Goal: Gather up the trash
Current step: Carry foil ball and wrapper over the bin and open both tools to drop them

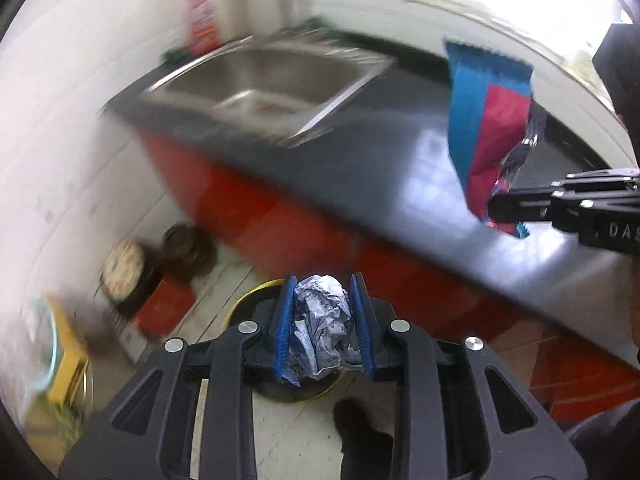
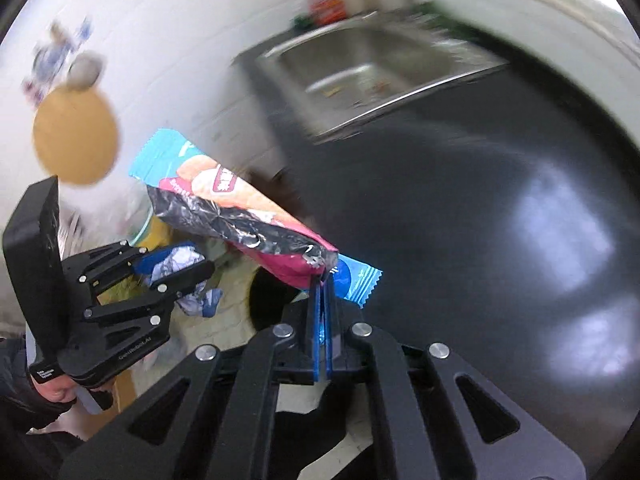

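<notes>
Left hand-held gripper (image 1: 326, 322): clenched on a crumpled white-and-grey printed paper ball (image 1: 324, 320); the blue pads press it from both sides. The ball is held in the air beside the table front, above a round yellow-rimmed bin (image 1: 244, 300) standing on the floor.
Right hand-held gripper (image 2: 320, 312): clenched on the lower end of a blue, pink and black plastic snack wrapper (image 2: 240, 216); the jaws stand almost fully together on the thin film. The wrapper sticks up and to the left, clear of the table.
Table (image 1: 360, 168): dark glossy counter top with a red front and a sunken stainless steel sink (image 1: 272, 80). No loose trash is visible on the stretch in view; motion blur limits certainty.
Progress: judged as past the pick-up step. Both pieces are lifted and carried, neither is deposited.
Remaining: bring each hand-held gripper over the bin and release. The left load appears already near it; the right load is over the table edge.
Further trash: cannot be told from these views.
Writing, hand-held grippers: the letters "DAS" (image 1: 622, 232) show on the right unit, cut off at the frame edge. White lettering on the left unit is too small to read reliably.
Writing, wrapper: a red-and-white logo panel (image 2: 224, 182) is present but illegible.
Writing, bottle: the red-orange bottle (image 1: 204, 12) behind the sink is too blurred to read.
</notes>
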`<state>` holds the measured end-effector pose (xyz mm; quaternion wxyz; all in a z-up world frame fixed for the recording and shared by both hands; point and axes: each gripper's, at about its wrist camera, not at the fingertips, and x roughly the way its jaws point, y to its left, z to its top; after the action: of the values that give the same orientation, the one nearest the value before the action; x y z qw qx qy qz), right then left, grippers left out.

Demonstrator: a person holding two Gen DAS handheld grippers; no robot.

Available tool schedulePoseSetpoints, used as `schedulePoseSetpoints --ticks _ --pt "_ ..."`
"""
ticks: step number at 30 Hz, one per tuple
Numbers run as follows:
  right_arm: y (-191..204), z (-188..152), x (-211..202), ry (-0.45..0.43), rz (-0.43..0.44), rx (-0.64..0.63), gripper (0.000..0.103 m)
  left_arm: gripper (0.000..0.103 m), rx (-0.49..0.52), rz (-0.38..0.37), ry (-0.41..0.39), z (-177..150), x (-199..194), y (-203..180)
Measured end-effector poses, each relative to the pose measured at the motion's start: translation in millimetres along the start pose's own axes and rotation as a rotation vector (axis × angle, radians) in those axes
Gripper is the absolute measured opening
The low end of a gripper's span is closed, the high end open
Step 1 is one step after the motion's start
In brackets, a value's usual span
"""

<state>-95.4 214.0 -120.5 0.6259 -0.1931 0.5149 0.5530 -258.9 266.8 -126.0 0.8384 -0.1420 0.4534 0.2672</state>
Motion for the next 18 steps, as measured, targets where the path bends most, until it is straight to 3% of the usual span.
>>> schedulePoseSetpoints --ticks 5,9,18 --pt "36 1 64 0.105 0.015 -0.013 0.002 0.027 -0.099 0.016 0.039 -32 20 53" --pt "39 -1 107 0.182 -0.018 0.009 0.002 0.027 -0.127 0.013 0.051 -40 38 69" --pt "40 9 150 0.251 -0.060 0.013 0.002 0.028 -0.138 -0.018 0.076 -50 69 80"
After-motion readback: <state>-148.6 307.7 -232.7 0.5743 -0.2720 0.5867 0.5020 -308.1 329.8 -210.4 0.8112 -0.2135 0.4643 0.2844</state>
